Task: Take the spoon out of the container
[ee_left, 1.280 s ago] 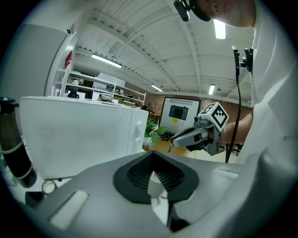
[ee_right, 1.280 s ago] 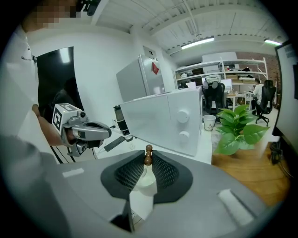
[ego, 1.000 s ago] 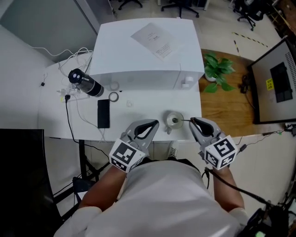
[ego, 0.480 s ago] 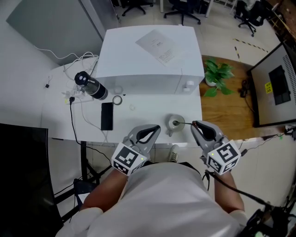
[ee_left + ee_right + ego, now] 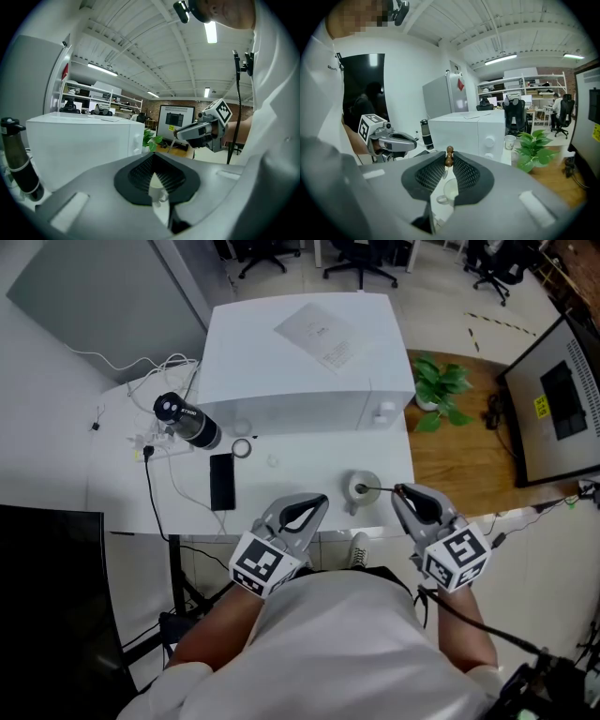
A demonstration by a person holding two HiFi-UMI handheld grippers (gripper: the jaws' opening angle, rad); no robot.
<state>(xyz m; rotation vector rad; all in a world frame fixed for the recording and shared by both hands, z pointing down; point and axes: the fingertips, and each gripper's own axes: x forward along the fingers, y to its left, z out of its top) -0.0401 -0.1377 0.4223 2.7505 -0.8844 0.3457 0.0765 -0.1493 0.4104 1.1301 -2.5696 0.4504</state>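
Observation:
A small white cup (image 5: pixel 361 487) stands near the table's front edge, also seen between the jaws as the cup (image 5: pixel 450 191). A thin spoon (image 5: pixel 379 489) leans out of it to the right. My right gripper (image 5: pixel 401 491) is shut on the spoon's brown knobbed end (image 5: pixel 449 157), just right of the cup. My left gripper (image 5: pixel 315 502) hovers left of the cup with its jaws shut and nothing held. Through the slit below its pads I glimpse the cup (image 5: pixel 157 190). In the left gripper view the right gripper (image 5: pixel 178 134) shows ahead.
A big white box-like appliance (image 5: pixel 300 362) with a paper sheet (image 5: pixel 323 332) on top fills the back of the table (image 5: pixel 122 484). A black bottle (image 5: pixel 187 423), phone (image 5: pixel 222 482), tape ring (image 5: pixel 242 448) and cables lie left. A plant (image 5: pixel 441 381) stands right.
The head camera has shifted, so everything sits slightly lower and further right in view. The right gripper stays shut on the spoon beside the cup; the left has barely moved.

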